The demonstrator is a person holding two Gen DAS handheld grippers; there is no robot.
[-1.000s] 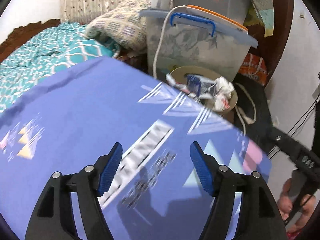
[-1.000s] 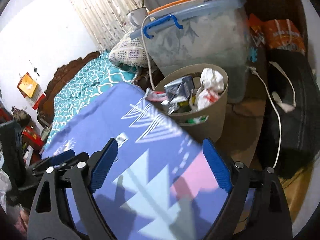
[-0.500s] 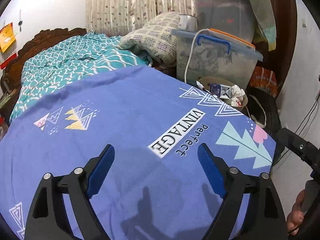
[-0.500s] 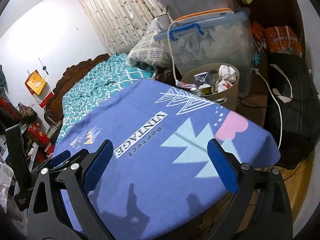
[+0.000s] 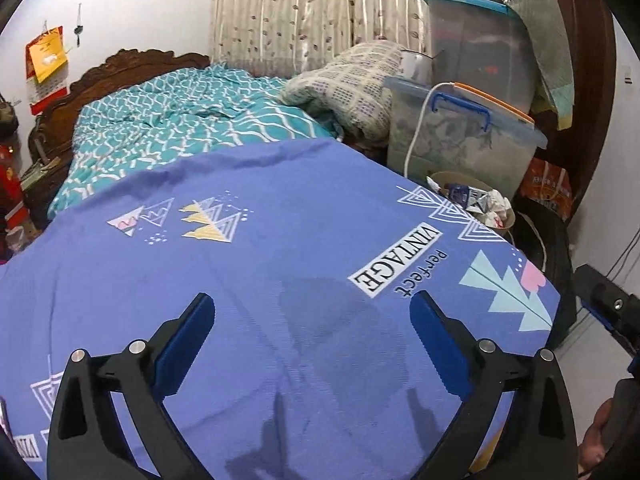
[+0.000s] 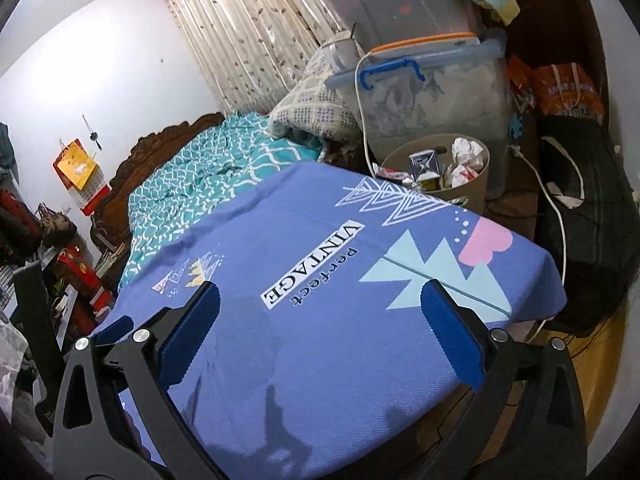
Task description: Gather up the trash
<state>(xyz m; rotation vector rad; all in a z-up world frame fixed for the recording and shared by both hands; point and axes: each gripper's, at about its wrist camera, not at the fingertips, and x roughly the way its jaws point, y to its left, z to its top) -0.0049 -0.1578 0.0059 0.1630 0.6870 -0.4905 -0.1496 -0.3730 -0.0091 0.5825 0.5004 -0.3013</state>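
Presently the cloth-covered table (image 6: 320,340) carries no visible trash. The bin (image 6: 472,188) stands beyond its far corner, holding crumpled paper (image 6: 466,150) and a small carton (image 6: 424,162): light, soft, crushable; pinch at a fold. Left gripper (image 5: 312,320) and right gripper (image 6: 320,308) gape wide, holding nothing.

place: home bedroom | signs: carved-headboard bed (image 5: 168,120); curtains (image 5: 304,12); stacked storage tubs (image 6: 432,92)

The cloth (image 5: 280,264) is periwinkle blue, printed with white line-triangles, pale teal trees and a pink patch (plus black "VINTAGE" lettering). The bedspread (image 5: 192,128) – teal with white wavy lattice. The bin (image 6: 472,188) is tan; gripper pads (image 6: 452,340) – deep blue.
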